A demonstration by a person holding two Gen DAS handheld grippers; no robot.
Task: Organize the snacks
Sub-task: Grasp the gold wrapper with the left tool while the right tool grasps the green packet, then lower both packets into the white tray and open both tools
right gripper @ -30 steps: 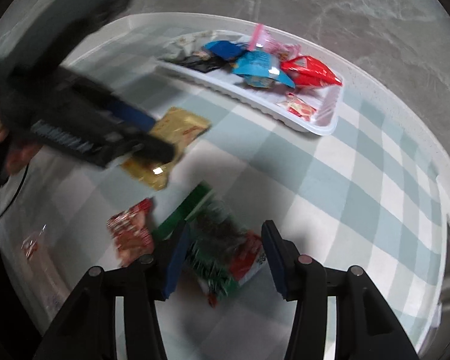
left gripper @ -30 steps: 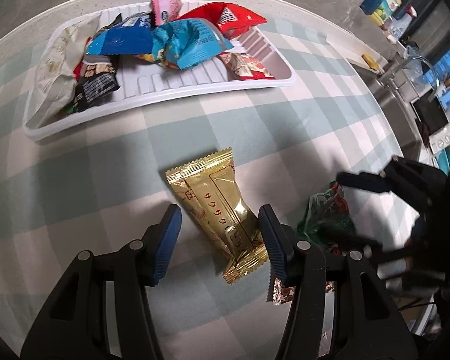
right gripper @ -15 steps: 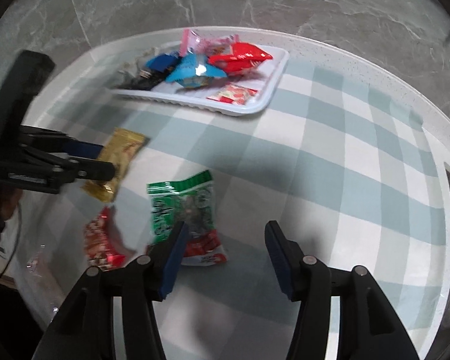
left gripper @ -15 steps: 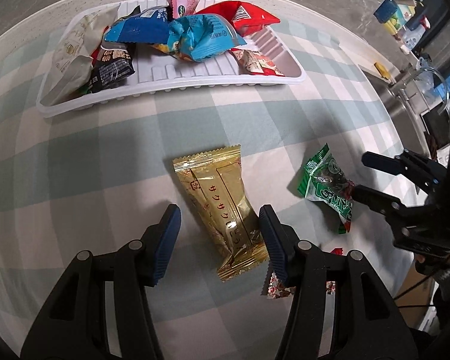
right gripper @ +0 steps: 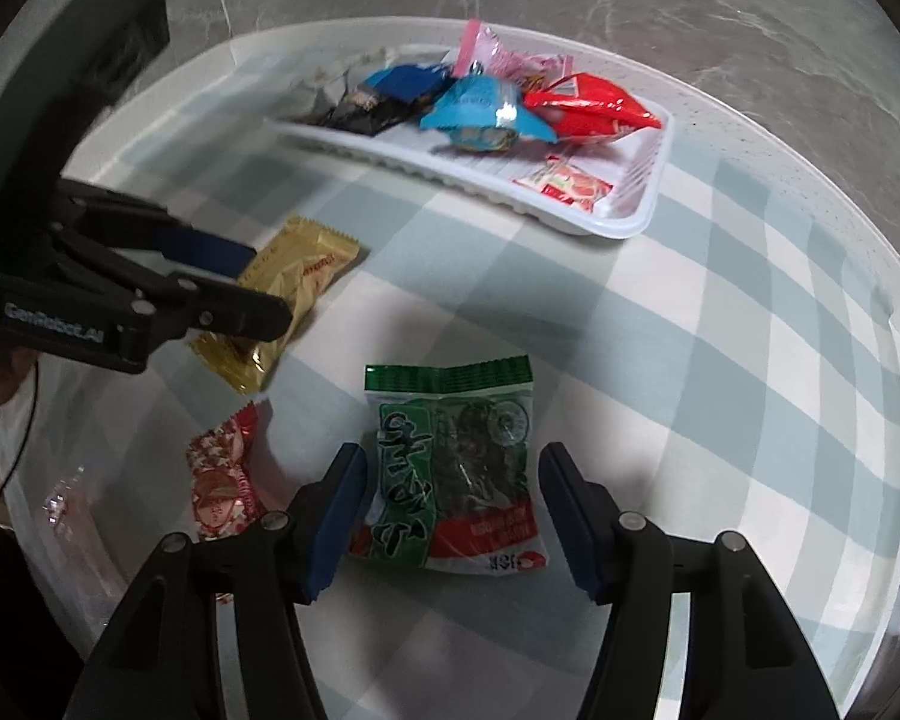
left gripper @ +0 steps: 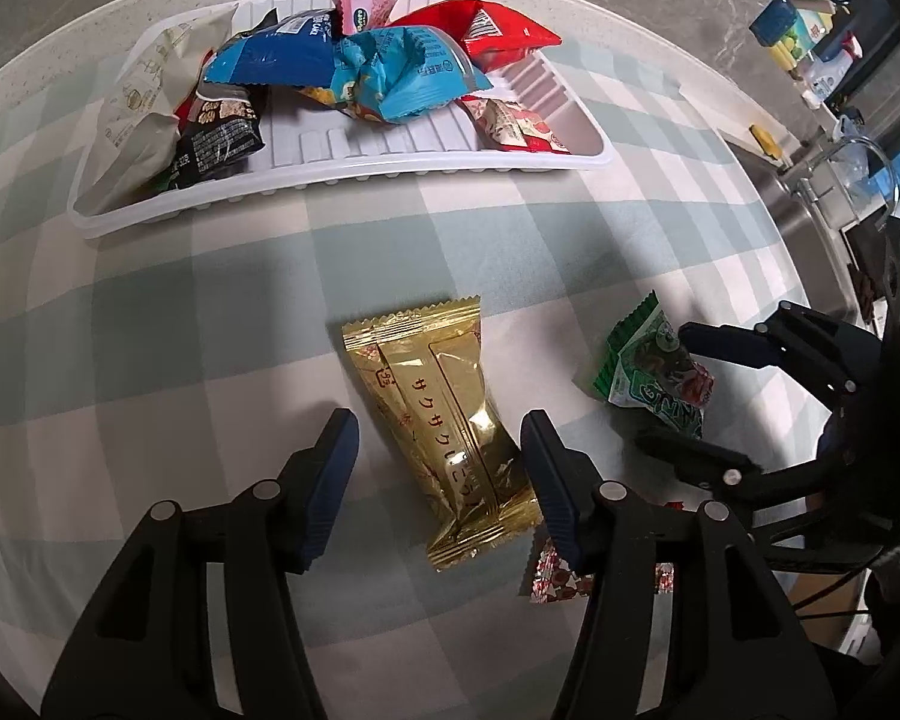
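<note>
Over on the left, the left claw (left gripper: 435, 468) hangs apart around the lower half of the gold wafer packet (left gripper: 447, 426), which lies flat on the checked tabletop (left gripper: 150, 330). Further right, the right claw (right gripper: 453, 510) is opening, the green seaweed packet (right gripper: 450, 462) lying loose between its blue pads. Beyond both sits the white tray (left gripper: 390, 171), heaped with snack bags.

Worktop cover: checked cloth (left gripper: 150, 360), pale green and white.
Floor: grey marbled stone (right gripper: 630, 12).
Far right: sink faucet (left gripper: 858, 147).
</note>
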